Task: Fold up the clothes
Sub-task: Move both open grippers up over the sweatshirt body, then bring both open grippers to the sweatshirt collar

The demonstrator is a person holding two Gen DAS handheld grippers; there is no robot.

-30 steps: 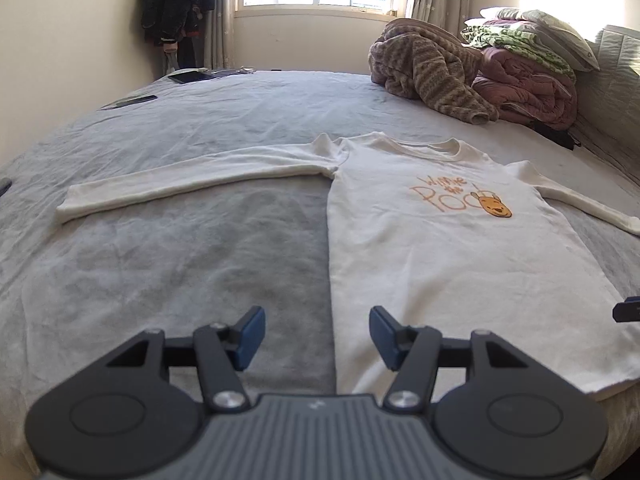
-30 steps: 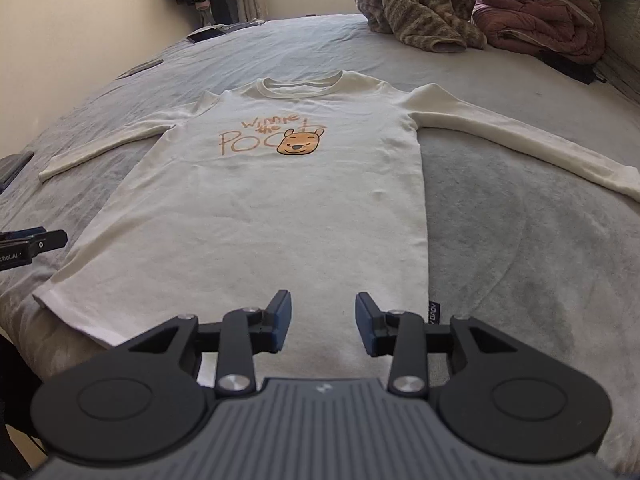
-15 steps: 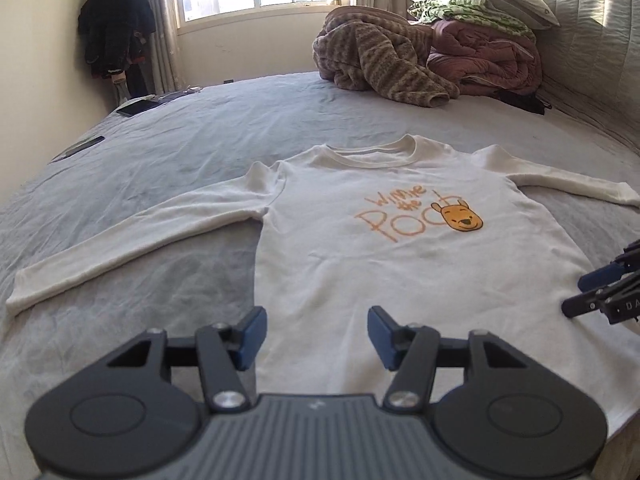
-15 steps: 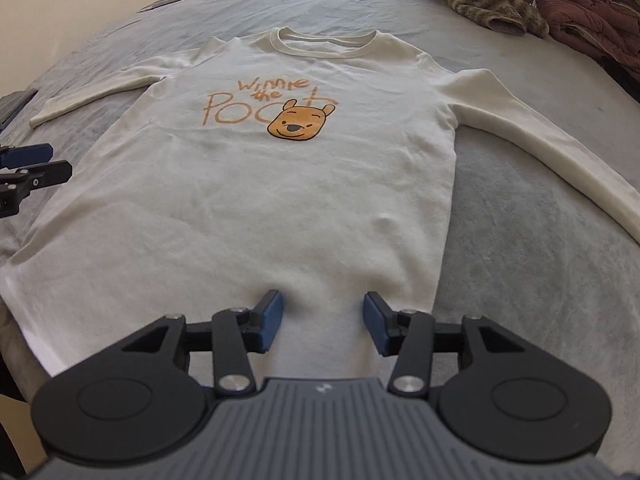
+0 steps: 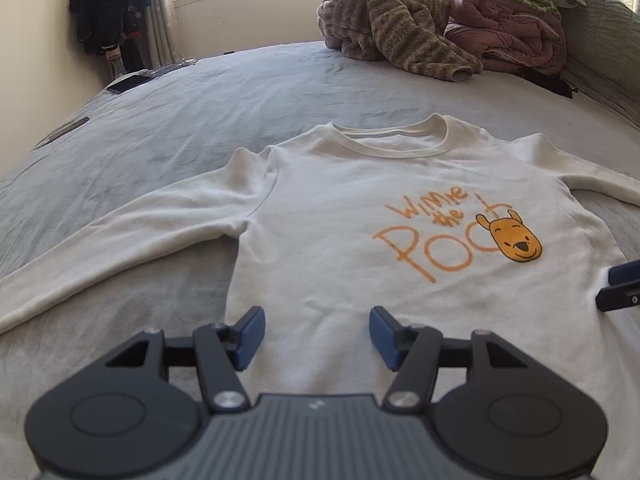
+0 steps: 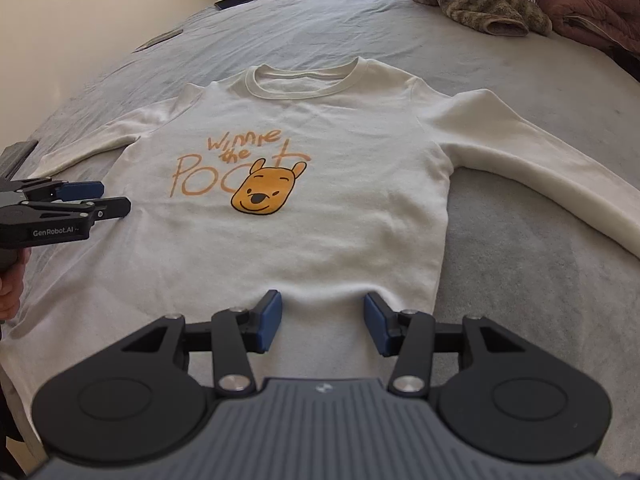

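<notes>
A cream long-sleeved shirt (image 5: pixel 360 240) with an orange bear print lies flat, face up, on the grey bed (image 5: pixel 240 92), both sleeves spread out. My left gripper (image 5: pixel 316 332) hovers over the shirt's lower left body; its jaws are opening slightly with nothing between them. My right gripper (image 6: pixel 322 316) stands open over the shirt (image 6: pixel 320 240) near its lower right side, holding nothing. In the right wrist view, the left gripper (image 6: pixel 100 200) shows from the side. The right gripper's tips (image 5: pixel 620 284) peek in at the left wrist view's right edge.
A brown striped blanket (image 5: pixel 392 36) and folded quilts (image 5: pixel 508 28) are piled at the head of the bed. Dark clothes (image 5: pixel 108 4) hang in the far corner. Flat dark items (image 5: pixel 128 82) lie at the bed's far left edge. A hand (image 6: pixel 12 280) holds the left gripper.
Both grippers have moved forward over the shirt, the left one crossing from the bare bed onto the shirt's body. The right jaws stand wider than a second ago.
</notes>
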